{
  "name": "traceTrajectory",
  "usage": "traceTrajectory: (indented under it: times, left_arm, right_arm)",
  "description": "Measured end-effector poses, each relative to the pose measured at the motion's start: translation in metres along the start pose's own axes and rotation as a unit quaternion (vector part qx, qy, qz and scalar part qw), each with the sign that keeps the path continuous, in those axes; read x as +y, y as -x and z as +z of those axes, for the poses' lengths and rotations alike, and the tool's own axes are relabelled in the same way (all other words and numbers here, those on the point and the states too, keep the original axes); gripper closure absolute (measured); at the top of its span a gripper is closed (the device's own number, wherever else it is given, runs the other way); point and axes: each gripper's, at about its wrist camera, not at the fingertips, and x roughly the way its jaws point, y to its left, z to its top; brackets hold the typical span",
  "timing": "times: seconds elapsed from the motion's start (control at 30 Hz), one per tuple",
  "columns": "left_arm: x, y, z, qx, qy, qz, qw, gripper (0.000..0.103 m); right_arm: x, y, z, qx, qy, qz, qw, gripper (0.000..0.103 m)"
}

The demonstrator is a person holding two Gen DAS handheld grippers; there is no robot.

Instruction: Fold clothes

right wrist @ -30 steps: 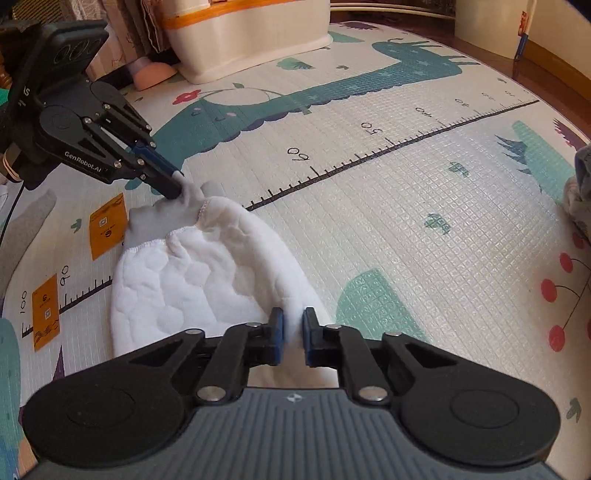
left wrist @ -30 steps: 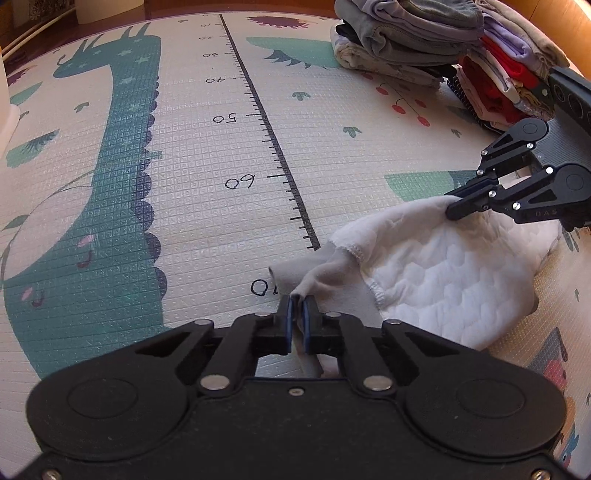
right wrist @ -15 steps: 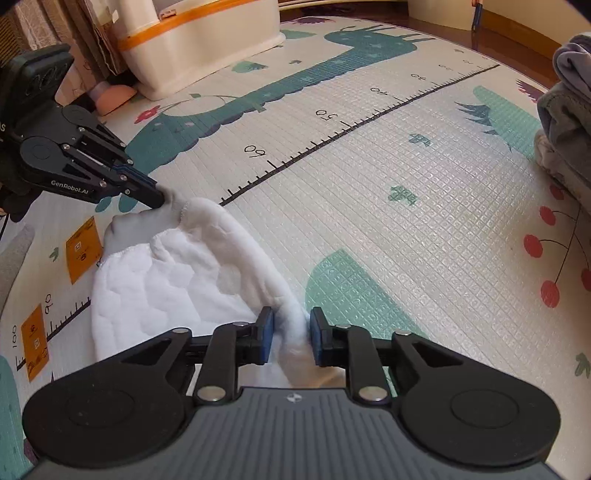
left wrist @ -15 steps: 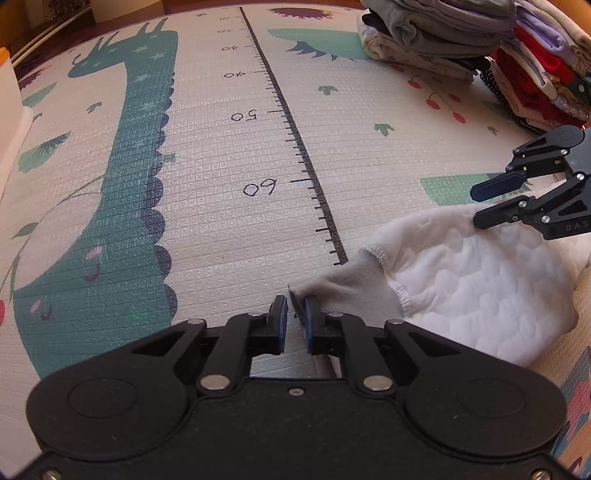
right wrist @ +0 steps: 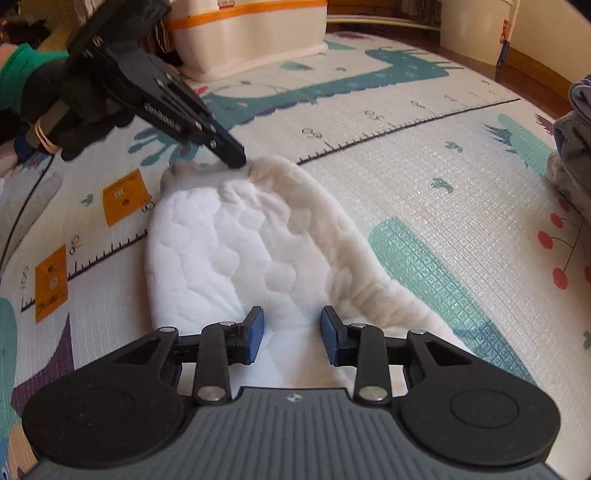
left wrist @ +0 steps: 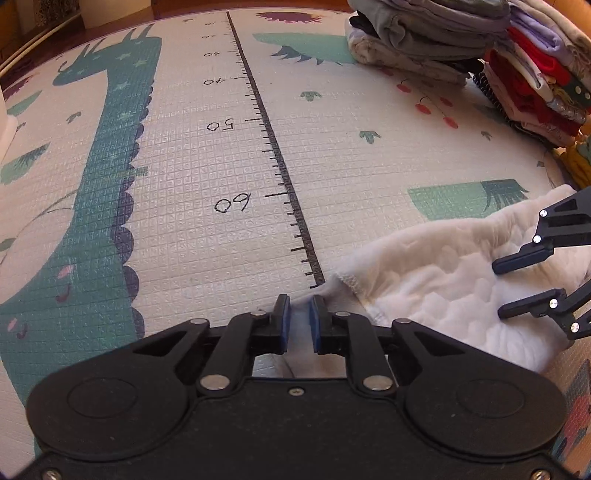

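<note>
A white quilted garment [left wrist: 443, 280] [right wrist: 240, 251] lies flat on the play mat [left wrist: 192, 229], folded into a rounded shape with a grey edge at its near corner. In the left wrist view my left gripper [left wrist: 300, 323] sits low over that corner with its jaws slightly apart and a bit of loose cloth between them. Seen from the right wrist view, the left gripper [right wrist: 236, 158] touches the garment's far end. My right gripper [right wrist: 291, 338] [left wrist: 517, 286] stands wide open over the other end, with cloth under it and nothing pinched.
Stacks of folded clothes [left wrist: 424, 33] [left wrist: 535, 74] stand at the mat's far right, and part of one pile [right wrist: 572, 147] shows in the right wrist view. A white tub with an orange band [right wrist: 251, 37] stands behind. A gloved hand [right wrist: 74, 107] holds the left gripper.
My right gripper has opened and let go of the garment's edge. The left jaws have parted from a tight pinch. The garment has settled flat on the mat.
</note>
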Motion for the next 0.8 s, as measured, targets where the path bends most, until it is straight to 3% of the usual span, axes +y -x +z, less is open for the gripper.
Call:
traceTrajectory:
  times: [0.07, 0.13, 0.2, 0.27, 0.4, 0.5, 0.6, 0.63, 0.67, 0.8]
  left_arm:
    - [-0.008, 0.021, 0.000, -0.028, -0.011, -0.006, 0.9995, 0.090]
    - [-0.020, 0.043, -0.004, -0.053, -0.031, -0.042, 0.9973, 0.090]
    - [-0.036, 0.051, -0.011, -0.050, -0.050, -0.085, 0.9939, 0.090]
    - [-0.053, 0.042, -0.023, -0.032, -0.076, -0.103, 0.9913, 0.089]
    - [-0.072, 0.008, -0.044, -0.014, -0.129, -0.064, 0.9894, 0.084]
    - [-0.078, 0.022, -0.040, -0.014, -0.119, -0.069, 0.9904, 0.083]
    - [-0.086, 0.043, -0.046, -0.038, -0.128, -0.091, 0.9869, 0.070]
    - [-0.083, 0.048, -0.044, -0.035, -0.112, -0.085, 0.9895, 0.060]
    - [-0.080, 0.052, -0.042, -0.032, -0.096, -0.079, 0.9918, 0.056]
    - [-0.067, 0.068, -0.033, -0.021, -0.031, -0.055, 0.9978, 0.056]
  right_arm:
    - [0.005, 0.006, 0.003, 0.002, 0.001, -0.013, 1.000, 0.068]
    - [0.012, 0.023, 0.004, -0.027, 0.003, -0.011, 1.000, 0.068]
    - [0.024, 0.036, 0.002, -0.049, 0.026, -0.005, 0.998, 0.068]
    - [0.034, 0.041, -0.006, -0.056, 0.051, 0.004, 0.997, 0.068]
    - [0.034, 0.011, -0.020, 0.011, 0.041, -0.002, 0.999, 0.066]
    - [0.033, 0.011, -0.019, -0.002, 0.037, 0.004, 0.999, 0.066]
    - [0.029, 0.032, -0.012, -0.029, 0.001, 0.010, 1.000, 0.065]
    - [0.026, 0.037, -0.012, -0.038, -0.006, 0.004, 0.999, 0.065]
    - [0.020, 0.040, -0.011, -0.046, -0.013, -0.004, 0.999, 0.065]
    - [-0.016, 0.022, -0.017, -0.028, -0.071, -0.018, 0.997, 0.064]
